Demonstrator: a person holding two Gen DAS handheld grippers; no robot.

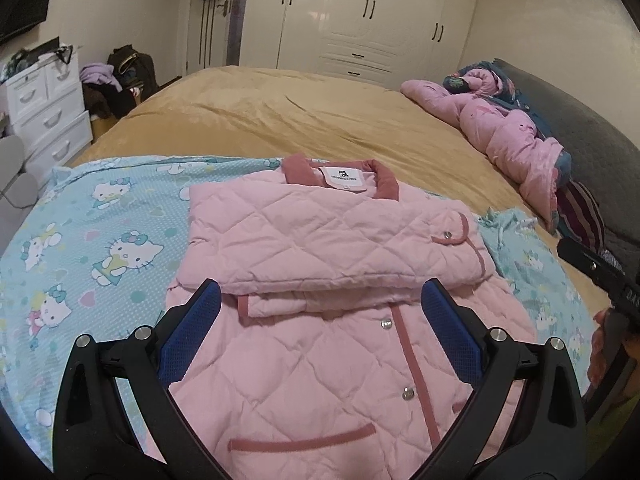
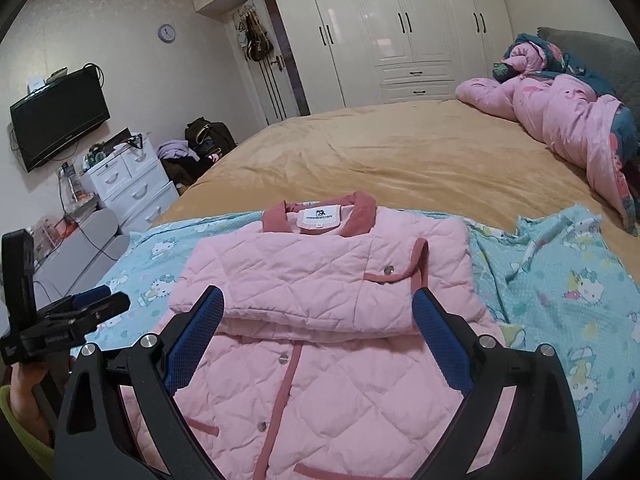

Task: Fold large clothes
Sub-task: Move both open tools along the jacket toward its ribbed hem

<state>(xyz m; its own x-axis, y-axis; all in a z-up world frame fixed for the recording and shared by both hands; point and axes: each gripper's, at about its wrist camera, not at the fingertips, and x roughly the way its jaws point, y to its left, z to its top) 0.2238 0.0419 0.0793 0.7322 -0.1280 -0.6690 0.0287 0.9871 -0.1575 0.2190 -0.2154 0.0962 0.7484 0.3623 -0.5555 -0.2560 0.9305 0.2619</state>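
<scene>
A pink quilted jacket (image 1: 320,264) lies on a pale blue cartoon-cat sheet (image 1: 100,240) spread over the near part of a bed covered in a tan bedspread (image 1: 320,112). Its sleeves are folded across the chest, forming a thick band that sits on top of the jacket's body just below the dusty-rose collar (image 1: 340,172); the white neck label shows inside that collar. Below the band, the buttoned front with its rose placket and silver snaps lies flat toward the cameras, with a curved rose pocket trim near the hem. The left tongs (image 1: 320,300) hover over the jacket's lower front with their blue-padded fingers (image 1: 192,332) spread wide apart and nothing between them. The right tongs (image 2: 318,312) likewise hang above the jacket's front, blue pads far apart and gripping nothing; in the left wrist view their black body (image 1: 604,276) shows to the right of the jacket, and in the right wrist view the left tongs (image 2: 80,312) appear to the jacket's left, held by a hand. Beyond the jacket, at the far right side of the bed, a pink duvet (image 1: 504,128) is bunched against a dark headboard. Past the jacket's collar stands a white wardrobe (image 2: 400,32), and left of the jacket are a white drawer unit (image 2: 128,184) and a wall-mounted television (image 2: 56,124).
</scene>
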